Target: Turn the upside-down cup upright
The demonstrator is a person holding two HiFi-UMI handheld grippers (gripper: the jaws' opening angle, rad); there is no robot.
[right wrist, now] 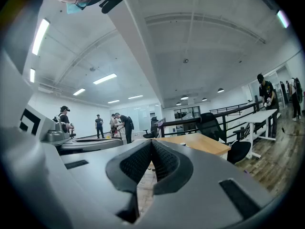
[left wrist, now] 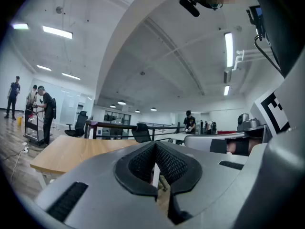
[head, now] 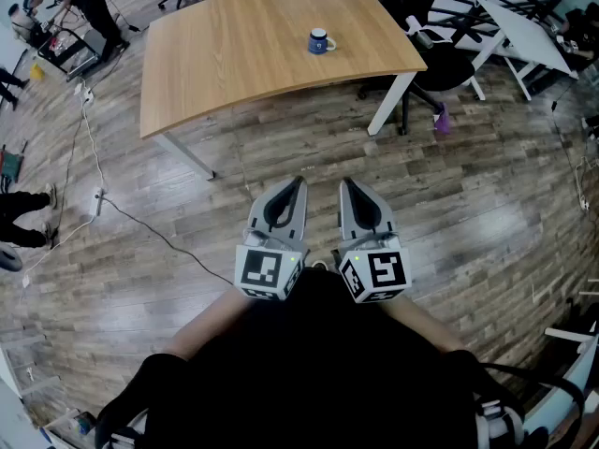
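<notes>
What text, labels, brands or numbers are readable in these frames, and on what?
No words or numbers can be read in any view.
Blue cup on the wooden table: any print is too small to tell.
Left claw and right claw: their cubes carry black-and-white square patterns only, no letters or digits.

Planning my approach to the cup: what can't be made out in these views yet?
Cup, head view: too small to tell which way up it stands.
Cup, left gripper view: not visible, apparently behind the shut left gripper.
Table, right gripper view: near part hidden by the shut right gripper.
</notes>
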